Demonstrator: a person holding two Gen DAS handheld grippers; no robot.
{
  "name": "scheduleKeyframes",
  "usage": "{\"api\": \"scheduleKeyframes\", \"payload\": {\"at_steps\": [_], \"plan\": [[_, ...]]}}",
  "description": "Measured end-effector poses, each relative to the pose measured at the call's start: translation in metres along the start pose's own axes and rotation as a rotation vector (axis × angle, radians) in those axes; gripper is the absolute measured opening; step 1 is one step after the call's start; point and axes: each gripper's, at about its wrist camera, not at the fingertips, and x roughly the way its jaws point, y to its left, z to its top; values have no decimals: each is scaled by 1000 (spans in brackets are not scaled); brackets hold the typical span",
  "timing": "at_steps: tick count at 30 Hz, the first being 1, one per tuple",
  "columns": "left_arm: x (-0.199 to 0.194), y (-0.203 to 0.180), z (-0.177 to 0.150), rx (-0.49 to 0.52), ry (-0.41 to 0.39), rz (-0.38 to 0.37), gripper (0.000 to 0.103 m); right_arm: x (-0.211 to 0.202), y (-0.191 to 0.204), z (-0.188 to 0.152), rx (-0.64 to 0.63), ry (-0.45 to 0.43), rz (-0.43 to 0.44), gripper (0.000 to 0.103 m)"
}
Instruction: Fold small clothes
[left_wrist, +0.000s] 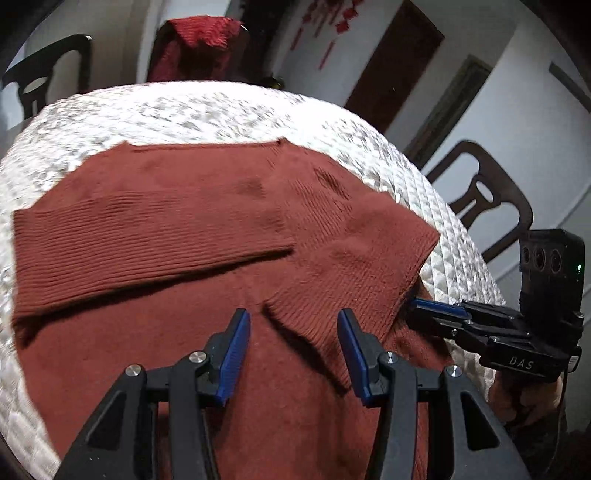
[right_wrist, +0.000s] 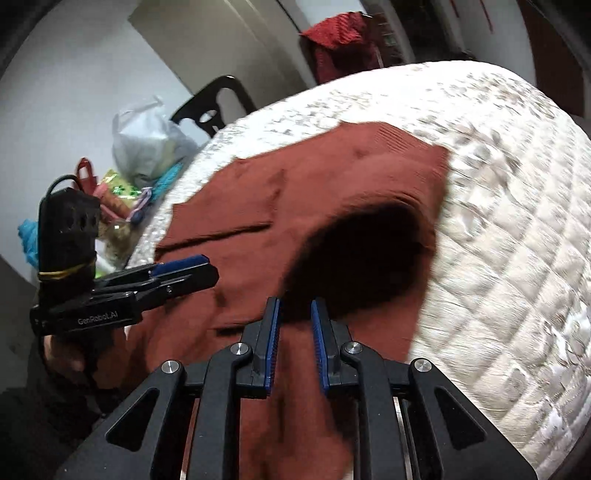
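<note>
Bags: a pale plastic bag and colourful items sat on the floor left of the table; contents unclear.
Sweater: a rust-red knit sweater lay flat on the white quilted table cover, sleeves folded across.
Left gripper: spread about halfway, over the sweater, pinching nothing.
Right gripper: narrowly parted, nothing between its pads.
Edges: bare cover lay beyond the sweater's far and right sides; dark chairs stood near the table.

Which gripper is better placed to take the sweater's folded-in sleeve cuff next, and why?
Probably the left gripper. Its jaws stand open right at the sleeve cuff lying on the sweater. The right gripper hovers, jaws only narrowly apart, with nothing between them.
</note>
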Motion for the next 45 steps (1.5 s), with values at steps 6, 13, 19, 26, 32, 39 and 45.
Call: {"api": "scheduleKeyframes", "payload": {"at_steps": [6, 13, 19, 26, 32, 39, 45], "plan": [[6, -5, 4, 30, -13, 46, 17, 2, -11, 3, 15, -11, -10, 17], [-15, -6, 23, 52, -83, 35, 5, 4, -16, 2, 22, -10, -1, 17], [-43, 2, 60, 76, -189, 42, 5, 3, -13, 3, 13, -6, -18, 17], [-7, 44, 67, 7, -99, 108, 5, 5, -12, 4, 9, -4, -20, 17], [5, 54, 62, -15, -75, 107, 5, 6, -11, 4, 5, 1, -26, 18], [8, 54, 63, 24, -58, 128, 6, 2, -6, 7, -8, -5, -52, 17], [3, 61, 60, 11, -75, 131, 6, -16, -8, 18, -12, -80, -63, 17]]}}
